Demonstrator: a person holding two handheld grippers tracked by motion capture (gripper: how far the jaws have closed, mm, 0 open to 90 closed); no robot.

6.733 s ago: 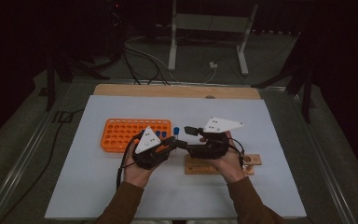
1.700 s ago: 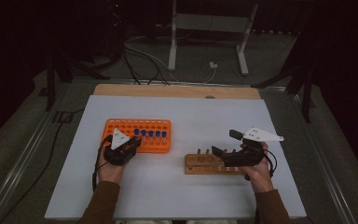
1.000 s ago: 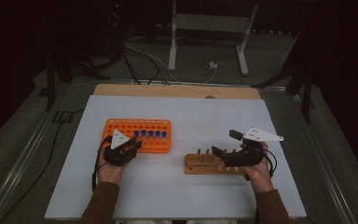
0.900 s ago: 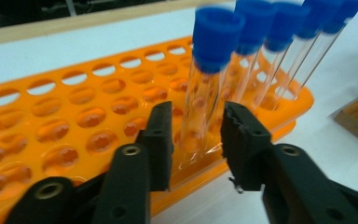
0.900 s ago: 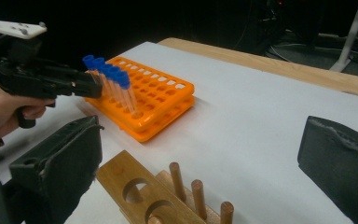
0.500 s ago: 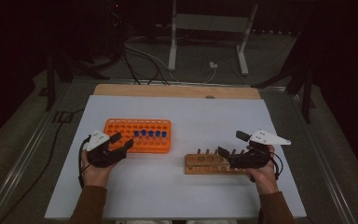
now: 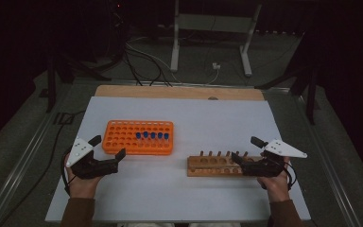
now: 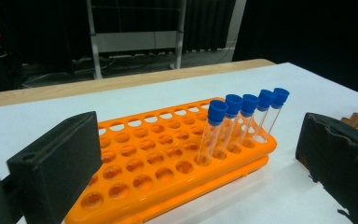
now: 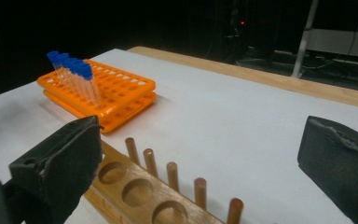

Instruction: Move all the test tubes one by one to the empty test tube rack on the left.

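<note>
An orange tube rack (image 7: 138,137) lies left of the table's middle, with several blue-capped tubes (image 7: 151,136) upright in its near right rows. My left gripper (image 7: 108,147) hovers off the rack's near left corner. Its jaws have just been opening and stand wide with nothing between the pads. In the left gripper view the rack (image 8: 168,163) and tubes (image 8: 242,116) sit beyond that gripper (image 8: 200,140). A wooden rack (image 7: 215,165) with pegs and round holes lies at the right. My right gripper (image 7: 246,149) is open at its right end, jaws (image 9: 205,149) wide over the wooden rack (image 9: 140,191).
A white sheet (image 7: 208,118) covers the table, with a wooden strip (image 7: 179,92) along its far edge. Beyond it stand a metal frame (image 7: 212,28) and cables on the floor (image 7: 142,56). Bare white sheet lies between the two racks and in front of them.
My left gripper has drawn back left from the orange rack's corner and its jaws have opened wide. My right gripper has slid a little right along the wooden rack.
</note>
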